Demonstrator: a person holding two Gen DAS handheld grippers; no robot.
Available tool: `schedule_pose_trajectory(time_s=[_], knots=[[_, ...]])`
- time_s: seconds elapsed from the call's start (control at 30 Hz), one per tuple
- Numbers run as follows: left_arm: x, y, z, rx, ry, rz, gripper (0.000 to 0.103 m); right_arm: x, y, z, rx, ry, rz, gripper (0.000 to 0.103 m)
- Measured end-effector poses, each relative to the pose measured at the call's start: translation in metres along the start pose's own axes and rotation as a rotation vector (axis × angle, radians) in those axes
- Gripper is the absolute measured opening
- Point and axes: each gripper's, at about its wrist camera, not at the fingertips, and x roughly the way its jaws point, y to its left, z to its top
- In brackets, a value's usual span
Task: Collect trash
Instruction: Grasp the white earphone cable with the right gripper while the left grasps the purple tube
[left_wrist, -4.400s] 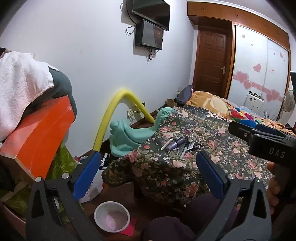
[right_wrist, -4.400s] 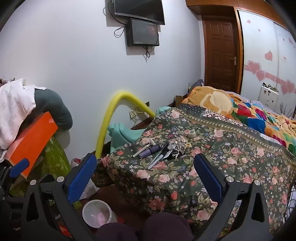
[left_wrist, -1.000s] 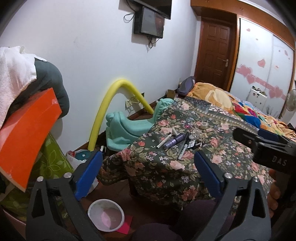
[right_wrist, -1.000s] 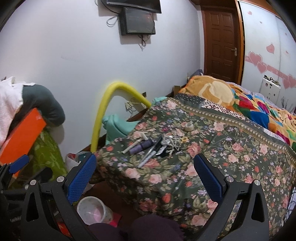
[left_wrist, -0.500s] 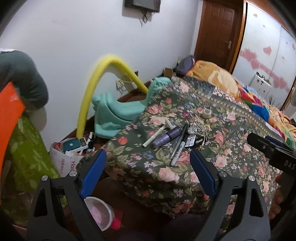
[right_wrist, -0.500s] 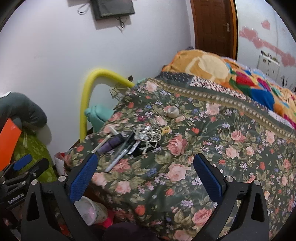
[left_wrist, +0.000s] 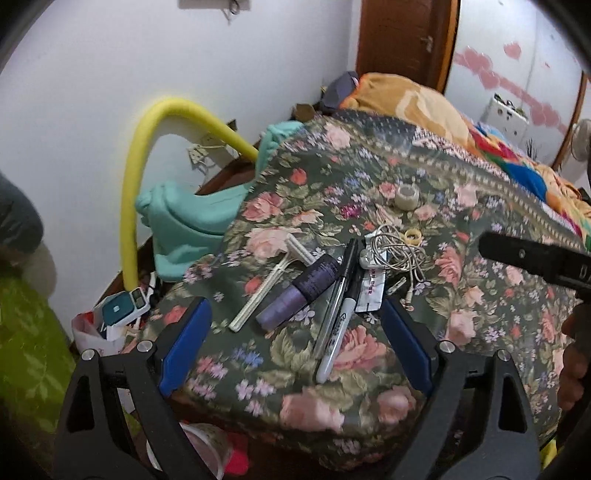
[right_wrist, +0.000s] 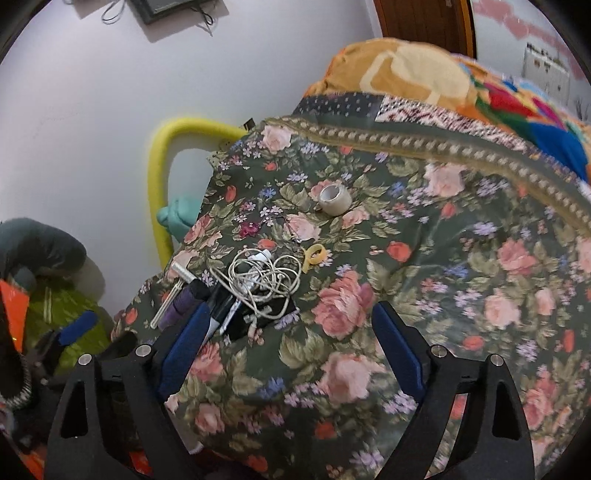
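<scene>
A pile of small items lies on the floral bedspread (left_wrist: 480, 302): a white razor (left_wrist: 266, 284), a purple tube (left_wrist: 299, 291), two markers (left_wrist: 338, 317), a white sachet (left_wrist: 371, 291), a tangled white cable (left_wrist: 395, 247), a yellow ring (left_wrist: 413, 236) and a tape roll (left_wrist: 408, 194). My left gripper (left_wrist: 295, 343) is open and empty, just short of the markers. My right gripper (right_wrist: 288, 343) is open and empty over the bedspread (right_wrist: 461, 295), its left finger beside the cable (right_wrist: 266, 280). The tape roll (right_wrist: 335, 199) and yellow ring (right_wrist: 316, 254) lie beyond.
A white bin (left_wrist: 201, 446) stands on the floor under the bed corner. A yellow foam tube (left_wrist: 147, 155), a teal cloth (left_wrist: 192, 221) and a bag with a device (left_wrist: 118, 314) sit by the wall. Colourful blankets (right_wrist: 498, 92) cover the far bed.
Both grippers have moved forward and down toward the pile on the bed; the items look much nearer. Both stay open.
</scene>
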Motion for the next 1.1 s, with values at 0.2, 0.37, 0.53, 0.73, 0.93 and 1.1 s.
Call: schedule_pose_trajectory(time_s=[0.2, 0.37, 0.53, 0.73, 0.93, 1.1], knots=[[0.039, 0.002, 0.007, 0.014, 0.055, -0.05, 0.082, 0.045, 0.002, 0.011, 0.044, 0.084, 0.091, 0.084], [0.063, 0.006, 0.011, 0.026, 0.1, -0.09, 0.064, 0.083, 0.0, 0.013, 0.116, 0.168, 0.141, 0.069], [0.077, 0.009, 0.01, 0.037, 0.143, -0.136, 0.055, 0.101, -0.008, 0.012, 0.163, 0.192, 0.165, 0.046], [0.084, 0.004, 0.006, 0.045, 0.167, -0.177, 0.053, 0.101, -0.014, 0.011, 0.152, 0.181, 0.164, 0.022], [0.081, 0.0, 0.003, 0.034, 0.201, -0.219, 0.026, 0.082, -0.026, 0.011, 0.137, 0.131, 0.144, 0.011], [0.079, -0.009, 0.001, 0.05, 0.208, -0.185, 0.026, 0.053, -0.026, 0.009, 0.077, 0.079, 0.108, 0.009]])
